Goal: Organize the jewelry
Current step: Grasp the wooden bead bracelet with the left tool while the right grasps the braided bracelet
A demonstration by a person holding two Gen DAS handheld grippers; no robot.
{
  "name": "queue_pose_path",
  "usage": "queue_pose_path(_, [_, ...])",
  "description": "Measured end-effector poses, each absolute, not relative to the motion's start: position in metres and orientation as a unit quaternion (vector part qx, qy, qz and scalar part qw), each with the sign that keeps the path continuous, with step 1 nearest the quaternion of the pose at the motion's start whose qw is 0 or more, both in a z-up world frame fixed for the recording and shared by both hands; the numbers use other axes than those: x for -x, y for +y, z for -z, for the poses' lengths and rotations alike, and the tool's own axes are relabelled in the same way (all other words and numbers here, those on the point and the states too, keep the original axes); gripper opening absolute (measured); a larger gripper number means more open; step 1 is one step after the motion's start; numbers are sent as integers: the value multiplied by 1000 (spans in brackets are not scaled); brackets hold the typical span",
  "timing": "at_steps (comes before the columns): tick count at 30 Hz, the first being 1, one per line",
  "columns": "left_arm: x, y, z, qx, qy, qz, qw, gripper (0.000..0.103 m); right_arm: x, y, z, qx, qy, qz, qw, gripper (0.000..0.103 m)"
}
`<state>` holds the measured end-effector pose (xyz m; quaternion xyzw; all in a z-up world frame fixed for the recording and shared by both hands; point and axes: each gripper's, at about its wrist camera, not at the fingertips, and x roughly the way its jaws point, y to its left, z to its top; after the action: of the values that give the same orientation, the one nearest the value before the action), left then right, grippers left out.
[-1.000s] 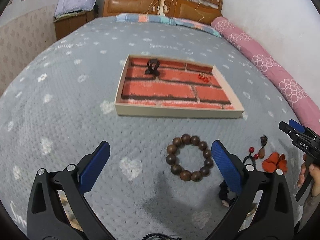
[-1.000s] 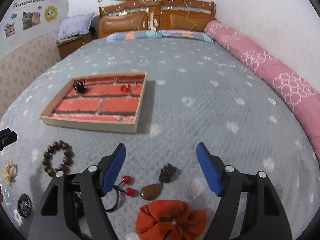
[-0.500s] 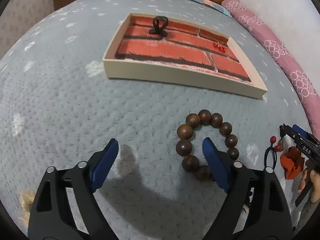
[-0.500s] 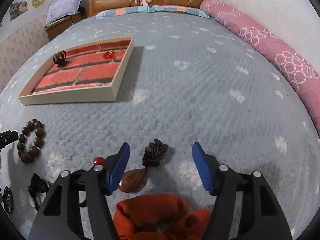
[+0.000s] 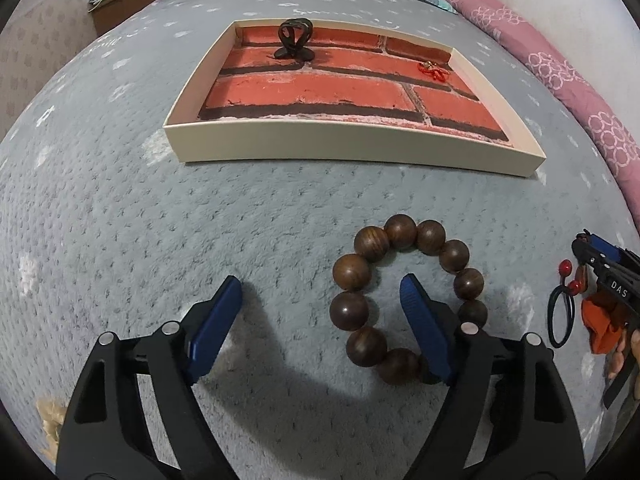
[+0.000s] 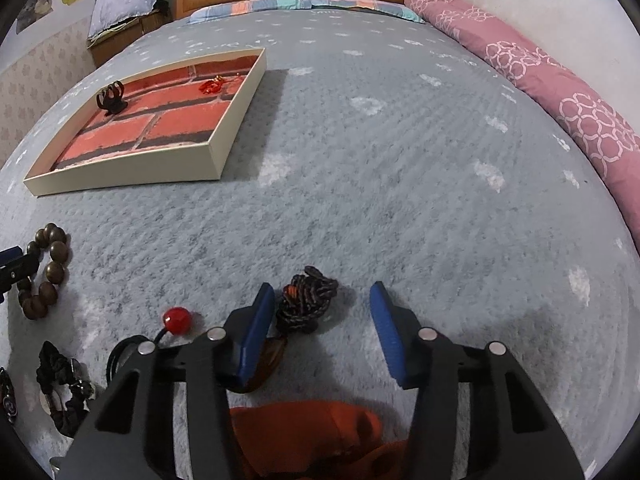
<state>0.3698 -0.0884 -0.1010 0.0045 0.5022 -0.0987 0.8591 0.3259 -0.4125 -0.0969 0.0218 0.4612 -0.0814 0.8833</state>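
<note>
In the left wrist view, the left gripper sat low in the frame over the grey bedspread, its jaws apart after just closing somewhat. The right-hand blue pad reached inside the ring of the wooden bead bracelet, which lay flat at lower centre right; the left-hand pad rested outside the ring on bare cloth, so the bracelet's left side lay between the pads, unpressed. At top centre stood the shallow cream tray with a brick-patterned floor, holding a dark hair claw near its far left and a small red trinket near its far right. At the right edge, the right gripper's tip showed beside a black hair tie with red beads.

In the right wrist view, the right gripper filled the lower centre, jaws apart and just narrowing. A dark knotted cord with a brown teardrop pendant lay between the pads, just beside the left pad, not clamped. An orange scrunchie lay at bottom centre. The tray stood at upper left, the bracelet at the left edge.
</note>
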Motion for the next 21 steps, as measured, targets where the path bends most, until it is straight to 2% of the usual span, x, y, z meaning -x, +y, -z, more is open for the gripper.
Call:
queue_pose_path(10, [-374, -95, 104, -39, 502, 96, 859, 71, -326, -407, 97, -6, 465, 78, 882, 30])
queue_pose_path(21, [-377, -93, 103, -51, 498, 102, 860, 49, -326, -403, 92, 4, 472, 75, 878, 26])
